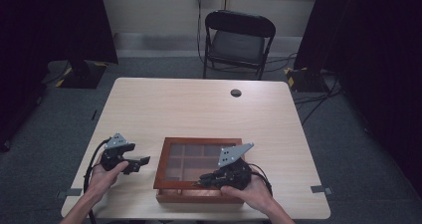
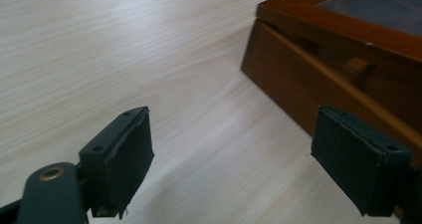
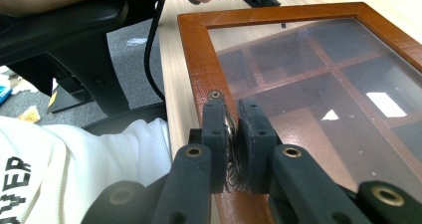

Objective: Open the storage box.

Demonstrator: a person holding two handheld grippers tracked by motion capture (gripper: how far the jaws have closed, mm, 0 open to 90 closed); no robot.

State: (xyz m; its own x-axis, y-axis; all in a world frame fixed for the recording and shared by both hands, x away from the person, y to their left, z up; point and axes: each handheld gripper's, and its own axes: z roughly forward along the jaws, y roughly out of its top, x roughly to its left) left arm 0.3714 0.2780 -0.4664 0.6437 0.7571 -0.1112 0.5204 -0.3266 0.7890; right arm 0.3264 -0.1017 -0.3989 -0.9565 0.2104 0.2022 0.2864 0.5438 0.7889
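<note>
Metal latch (image 3: 230, 129) between right claw (image 3: 232, 115) pads

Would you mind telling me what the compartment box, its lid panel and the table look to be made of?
The box looks like reddish-brown wood with a glossy finish: grain and sheen show on its frame. The lid panel seems to be glass or clear plastic, since the dividers show through and it reflects light. The table looks like pale wood-grain laminate, matte, though real wood cannot be ruled out.
</note>
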